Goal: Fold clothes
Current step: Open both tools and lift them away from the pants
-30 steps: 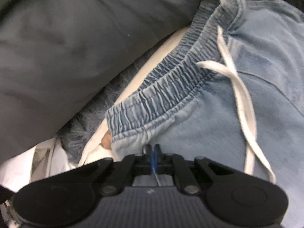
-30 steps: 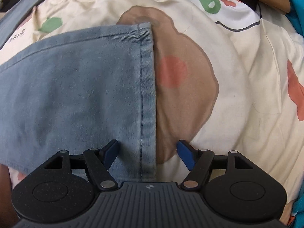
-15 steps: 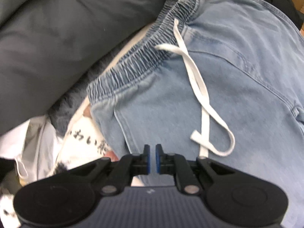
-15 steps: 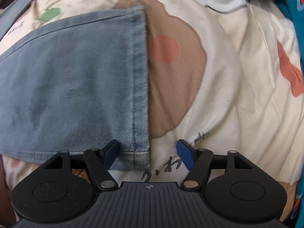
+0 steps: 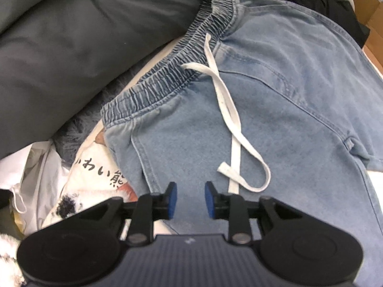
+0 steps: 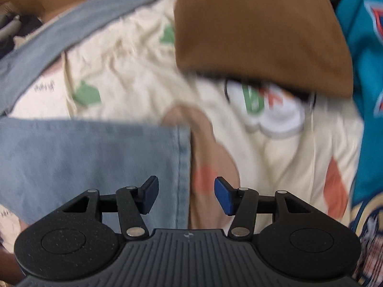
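Denim trousers (image 5: 275, 110) beneath the parted left gripper (image 5: 190, 199) fingers.

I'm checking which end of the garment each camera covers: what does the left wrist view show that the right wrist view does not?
Only the left wrist view shows the elastic gathered denim waistband, the white flat drawstring and a dark grey pillow. Only the right wrist view shows the stitched leg hem, a brown folded cloth and a teal printed garment. Both show the light blue denim trousers on the cream printed bedsheet, each under an open gripper.
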`<control>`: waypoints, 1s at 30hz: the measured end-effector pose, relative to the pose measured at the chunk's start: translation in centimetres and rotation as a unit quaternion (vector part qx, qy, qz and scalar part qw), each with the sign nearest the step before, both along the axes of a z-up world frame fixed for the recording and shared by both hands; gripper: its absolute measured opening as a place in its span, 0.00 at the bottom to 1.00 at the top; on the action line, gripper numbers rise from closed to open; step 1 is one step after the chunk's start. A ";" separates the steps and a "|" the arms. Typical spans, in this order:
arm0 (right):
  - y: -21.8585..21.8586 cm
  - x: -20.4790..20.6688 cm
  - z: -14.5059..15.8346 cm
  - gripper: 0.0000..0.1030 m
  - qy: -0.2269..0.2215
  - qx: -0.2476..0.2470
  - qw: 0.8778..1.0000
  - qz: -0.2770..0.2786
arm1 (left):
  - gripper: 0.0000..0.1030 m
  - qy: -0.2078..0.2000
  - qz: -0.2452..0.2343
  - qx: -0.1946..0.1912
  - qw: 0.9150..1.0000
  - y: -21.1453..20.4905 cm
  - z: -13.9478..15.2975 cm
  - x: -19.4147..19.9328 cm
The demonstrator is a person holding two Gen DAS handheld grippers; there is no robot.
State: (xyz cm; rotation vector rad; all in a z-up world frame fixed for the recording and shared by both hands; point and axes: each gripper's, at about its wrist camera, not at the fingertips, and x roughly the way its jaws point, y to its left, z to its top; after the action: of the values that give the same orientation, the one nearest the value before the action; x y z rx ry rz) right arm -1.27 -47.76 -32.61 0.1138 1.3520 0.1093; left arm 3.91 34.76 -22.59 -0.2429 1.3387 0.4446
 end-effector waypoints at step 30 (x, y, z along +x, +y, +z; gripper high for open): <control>14.8 15.4 21.1 0.63 -0.139 0.033 0.969 0.201 | 0.57 -0.069 0.075 -0.015 0.995 -0.8 17.8 -8.6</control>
State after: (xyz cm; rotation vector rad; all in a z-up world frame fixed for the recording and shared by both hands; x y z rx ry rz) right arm 14.16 -32.94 -11.48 -0.1199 1.0765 0.4949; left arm -4.66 33.95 -4.80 -0.3950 1.1968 0.5245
